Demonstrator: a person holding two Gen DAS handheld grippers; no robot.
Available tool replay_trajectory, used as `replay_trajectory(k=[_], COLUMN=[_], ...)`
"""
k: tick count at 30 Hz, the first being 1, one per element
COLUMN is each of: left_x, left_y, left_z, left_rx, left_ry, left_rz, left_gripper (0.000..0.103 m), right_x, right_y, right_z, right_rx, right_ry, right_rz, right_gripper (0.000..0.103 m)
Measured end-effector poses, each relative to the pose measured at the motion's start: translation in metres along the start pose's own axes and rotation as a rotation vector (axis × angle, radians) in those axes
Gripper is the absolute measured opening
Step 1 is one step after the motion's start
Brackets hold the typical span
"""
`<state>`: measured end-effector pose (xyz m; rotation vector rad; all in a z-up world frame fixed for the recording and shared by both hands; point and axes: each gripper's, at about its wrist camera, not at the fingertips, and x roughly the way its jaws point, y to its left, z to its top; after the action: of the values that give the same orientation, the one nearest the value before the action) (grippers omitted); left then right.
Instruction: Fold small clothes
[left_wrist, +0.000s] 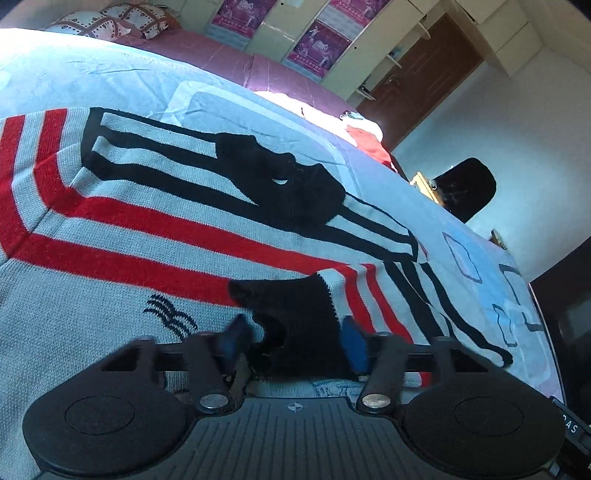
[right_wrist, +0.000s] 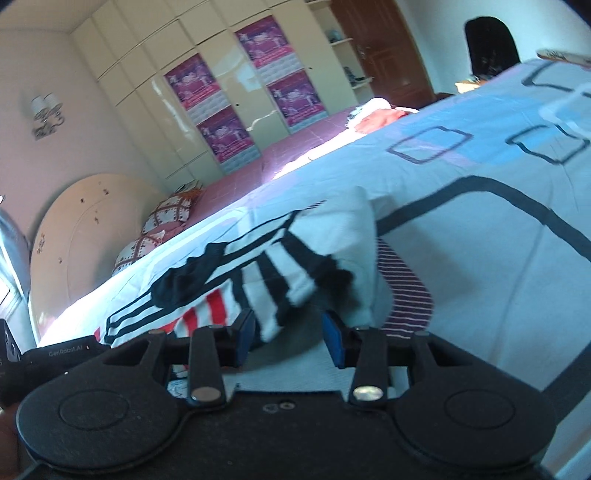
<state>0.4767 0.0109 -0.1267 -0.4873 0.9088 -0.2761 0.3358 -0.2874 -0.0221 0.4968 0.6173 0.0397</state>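
A small grey knit sweater (left_wrist: 129, 258) with red and black stripes lies spread on the bed. In the left wrist view my left gripper (left_wrist: 293, 341) is open, its blue pads either side of a black cuff (left_wrist: 295, 306) that lies folded over the sweater body. A second black cuff or collar (left_wrist: 295, 184) lies further back. In the right wrist view my right gripper (right_wrist: 290, 334) is open, close above a black-striped sleeve (right_wrist: 280, 277) with a black cuff (right_wrist: 338, 278). The sweater's red stripes (right_wrist: 212, 308) show to the left.
A pale blue bedsheet (right_wrist: 480, 240) with dark square outlines covers the bed. A purple striped garment (right_wrist: 406, 295) lies right of the sleeve. Red and white clothes (right_wrist: 380, 114) sit at the far edge. Patterned pillows (right_wrist: 162, 218), a wardrobe (right_wrist: 221, 92) and a black chair (left_wrist: 465, 188) stand beyond.
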Motion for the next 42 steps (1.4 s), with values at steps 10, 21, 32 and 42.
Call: replay_trajectory(k=[10,21,32,42], left_x=[-0.054,-0.061,-0.060,-0.047], left_y=[0.007,0.048,0.062,0.080], left_z=[0.033,0.011,0.009,0.007], left_rx=[0.097,0.146,0.096,0.108], left_ry=[-0.188,-0.191,-0.177,-0.130], left_rz=[-0.028,0.103,0.090,0.164], left_gripper=[0.003,0.003,0.003,0.003], right_x=[0.001,0.034,0.040,0.062], right_y=[-0.011,-0.014,0.001,0.026], right_z=[0.010,0.004,0.007,-0.016], right_rx=[0.026,0.046,-0.066,-0.405], right_ry=[-0.003,0.050,0.070,0.091], right_rz=[0.030,-0.028,0.003,-0.116], right_gripper=[0.042,0.021,0.024,0.017])
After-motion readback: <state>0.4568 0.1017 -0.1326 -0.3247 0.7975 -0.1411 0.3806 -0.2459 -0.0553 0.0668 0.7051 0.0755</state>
